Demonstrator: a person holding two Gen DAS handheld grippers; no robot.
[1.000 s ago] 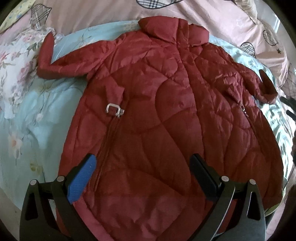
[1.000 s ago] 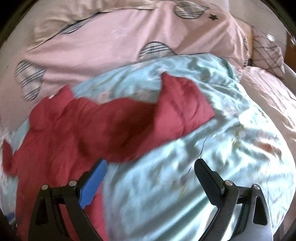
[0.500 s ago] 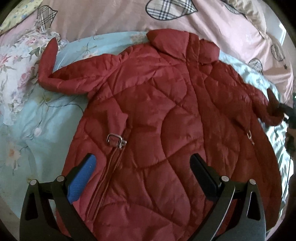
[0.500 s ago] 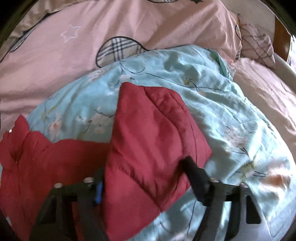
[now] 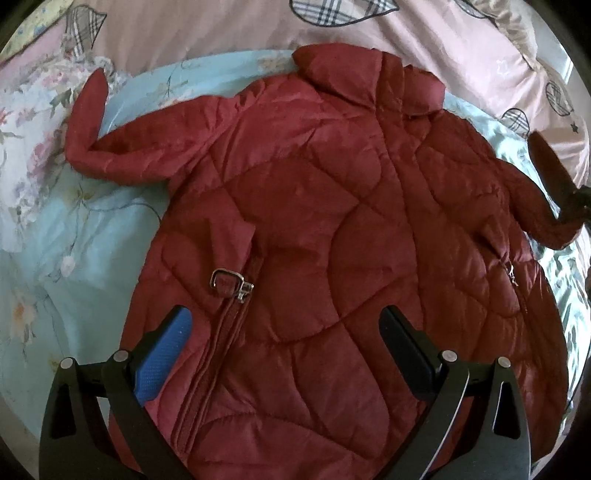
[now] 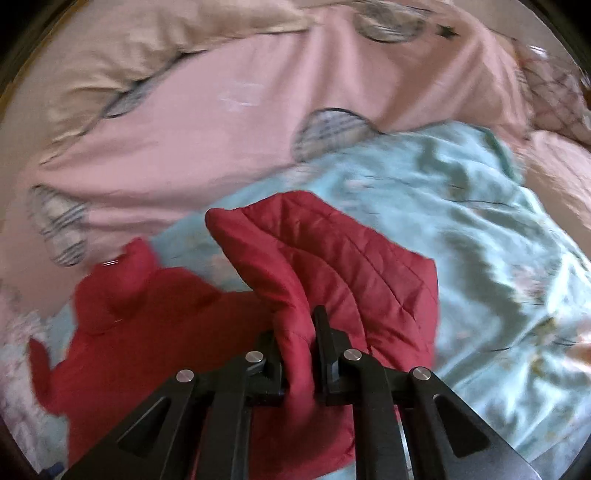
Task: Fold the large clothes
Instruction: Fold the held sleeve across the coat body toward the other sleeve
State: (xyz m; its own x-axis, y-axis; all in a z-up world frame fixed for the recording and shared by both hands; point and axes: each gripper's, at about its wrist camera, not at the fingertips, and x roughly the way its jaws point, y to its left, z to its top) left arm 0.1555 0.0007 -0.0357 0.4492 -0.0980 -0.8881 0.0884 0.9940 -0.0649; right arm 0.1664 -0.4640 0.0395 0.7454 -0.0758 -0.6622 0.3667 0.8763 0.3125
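A dark red quilted coat (image 5: pixel 314 229) lies spread flat on a light blue floral sheet (image 5: pixel 74 229), collar at the far end. A metal buckle (image 5: pixel 227 282) sits by its zipper. My left gripper (image 5: pixel 284 332) is open and empty, hovering over the coat's lower half. My right gripper (image 6: pixel 299 332) is shut on the cuff end of the coat's right sleeve (image 6: pixel 332 258) and holds it lifted off the sheet. In the left wrist view that sleeve (image 5: pixel 532 210) shows at the right edge with the right gripper's dark shape on it.
A pink quilt (image 5: pixel 221 29) with plaid heart patches lies bunched beyond the collar; it also fills the far side of the right wrist view (image 6: pixel 221 122). A floral white cloth (image 5: pixel 26 122) lies at the left. The blue sheet (image 6: pixel 498 258) extends right of the held sleeve.
My right gripper closed on the sleeve cuff and lifted it. My left gripper drifted forward over the coat and stayed open.
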